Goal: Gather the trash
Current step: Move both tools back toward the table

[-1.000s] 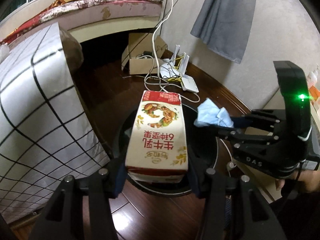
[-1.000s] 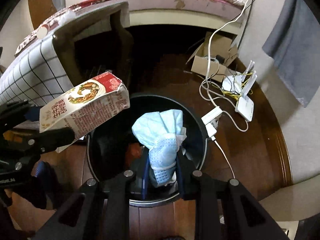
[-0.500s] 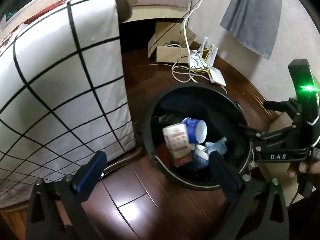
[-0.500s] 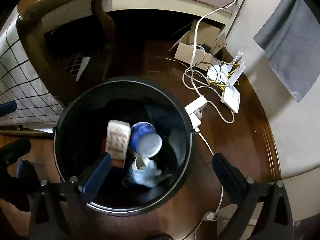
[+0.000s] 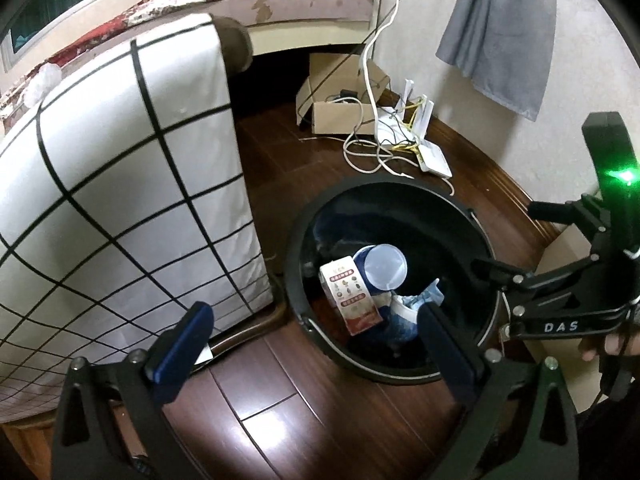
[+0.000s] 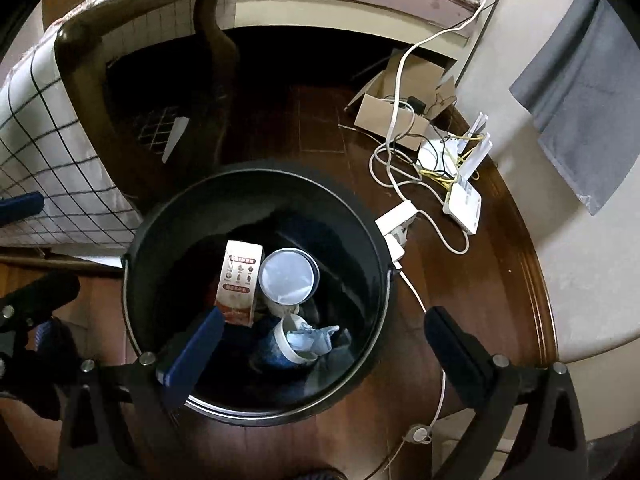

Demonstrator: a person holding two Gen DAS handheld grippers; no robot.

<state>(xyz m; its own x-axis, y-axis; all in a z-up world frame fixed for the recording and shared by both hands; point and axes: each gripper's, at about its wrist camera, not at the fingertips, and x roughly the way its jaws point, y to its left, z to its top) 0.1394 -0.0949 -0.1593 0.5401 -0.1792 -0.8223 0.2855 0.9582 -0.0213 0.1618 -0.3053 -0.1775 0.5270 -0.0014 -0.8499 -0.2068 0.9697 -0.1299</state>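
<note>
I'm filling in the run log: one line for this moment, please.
left gripper: open, empty | right gripper: open, empty | carton, cup, mask: inside bin

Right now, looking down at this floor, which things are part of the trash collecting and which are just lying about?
Part of the job:
- black bin
- milk carton in it
- blue paper cup in it
- crumpled face mask in it
- left gripper and right gripper, both open and empty

Just lying about:
- cardboard box
- white router
- power strip
- grey cloth on the wall
- checked cover
</note>
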